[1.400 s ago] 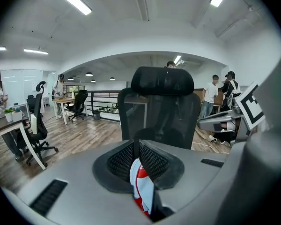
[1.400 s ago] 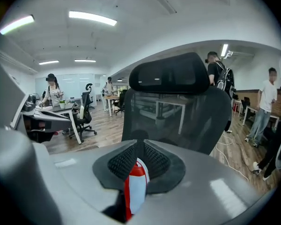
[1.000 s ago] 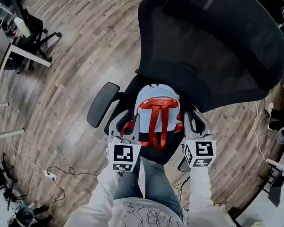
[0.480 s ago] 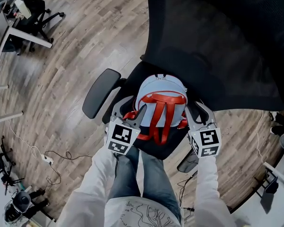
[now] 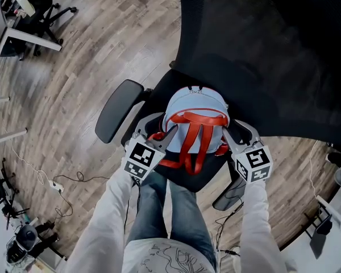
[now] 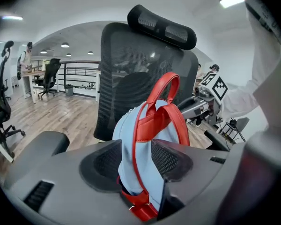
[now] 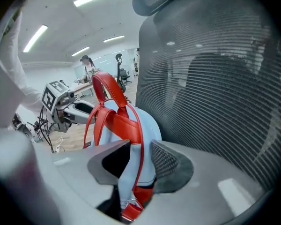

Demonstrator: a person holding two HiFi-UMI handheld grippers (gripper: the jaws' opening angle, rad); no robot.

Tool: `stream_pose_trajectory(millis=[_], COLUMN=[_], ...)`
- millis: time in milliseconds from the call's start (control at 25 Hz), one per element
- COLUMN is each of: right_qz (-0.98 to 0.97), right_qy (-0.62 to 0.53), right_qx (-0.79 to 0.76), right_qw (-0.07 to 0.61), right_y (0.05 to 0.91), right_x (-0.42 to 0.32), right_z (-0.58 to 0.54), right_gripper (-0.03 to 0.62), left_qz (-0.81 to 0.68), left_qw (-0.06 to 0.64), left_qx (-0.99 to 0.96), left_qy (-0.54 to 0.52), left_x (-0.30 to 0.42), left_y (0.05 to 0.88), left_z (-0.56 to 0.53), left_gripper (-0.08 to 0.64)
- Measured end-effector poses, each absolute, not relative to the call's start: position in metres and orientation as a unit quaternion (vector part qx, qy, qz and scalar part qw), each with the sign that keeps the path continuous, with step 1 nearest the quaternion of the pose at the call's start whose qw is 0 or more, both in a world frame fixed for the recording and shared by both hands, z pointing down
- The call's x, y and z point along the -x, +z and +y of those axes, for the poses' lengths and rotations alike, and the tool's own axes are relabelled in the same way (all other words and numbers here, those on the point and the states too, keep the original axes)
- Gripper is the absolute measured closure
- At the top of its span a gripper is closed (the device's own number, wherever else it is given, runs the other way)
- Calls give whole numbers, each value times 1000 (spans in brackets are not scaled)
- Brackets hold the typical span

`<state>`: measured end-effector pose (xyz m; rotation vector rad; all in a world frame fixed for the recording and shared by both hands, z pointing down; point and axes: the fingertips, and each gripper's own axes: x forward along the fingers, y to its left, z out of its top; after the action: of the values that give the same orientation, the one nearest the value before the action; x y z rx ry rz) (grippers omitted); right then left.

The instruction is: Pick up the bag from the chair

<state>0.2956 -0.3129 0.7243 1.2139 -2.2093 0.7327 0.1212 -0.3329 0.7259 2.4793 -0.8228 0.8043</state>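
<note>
Both grippers are seen to have been brought in from beside the bag (image 5: 193,104) onto its flanks, and their marker cubes are now tipped further outward than a second ago. The bag itself is found where it was, upright on the seat (image 5: 179,85) of the chair, just in front of the backrest (image 5: 261,50).

The left gripper (image 6: 139,161) is closed on the bag's left side: blue fabric and one red strap (image 6: 141,139) are pinched between its two jaws, with the lower strap end showing below them. The right gripper (image 7: 140,165) is likewise clamped on the bag's right side, a fold of blue fabric and a red strap being held between its jaws. The bag thus lies between the two grippers, gripped low on each flank, while its rounded top and the red handle loop (image 6: 166,86) stand clear above the jaws.

From the head view, the straps are turned toward the person, and the black armrest (image 5: 118,110) is seen just left of the left gripper. Whether the base of the bag is touching the seat cannot be told.
</note>
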Motion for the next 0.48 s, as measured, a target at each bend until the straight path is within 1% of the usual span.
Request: stream_pose_trajectory(millis=[160, 320, 480], right_qz=[-817, -817, -825], right_qy=[296, 328, 343], right_qx=[-442, -431, -406], right_qw=[223, 198, 195], right_y=[726, 729, 736], right_x=[-297, -298, -289], right_z=[-317, -318, -319], right_gripper=[443, 418, 416], left_qz=[-288, -303, -310], left_qw=[219, 233, 248], left_qx=[-891, -885, -882], left_qy=[273, 267, 255], left_x=[-128, -130, -132], left_y=[730, 734, 737], left_z=[-333, -338, -340], left_gripper=[349, 348, 359])
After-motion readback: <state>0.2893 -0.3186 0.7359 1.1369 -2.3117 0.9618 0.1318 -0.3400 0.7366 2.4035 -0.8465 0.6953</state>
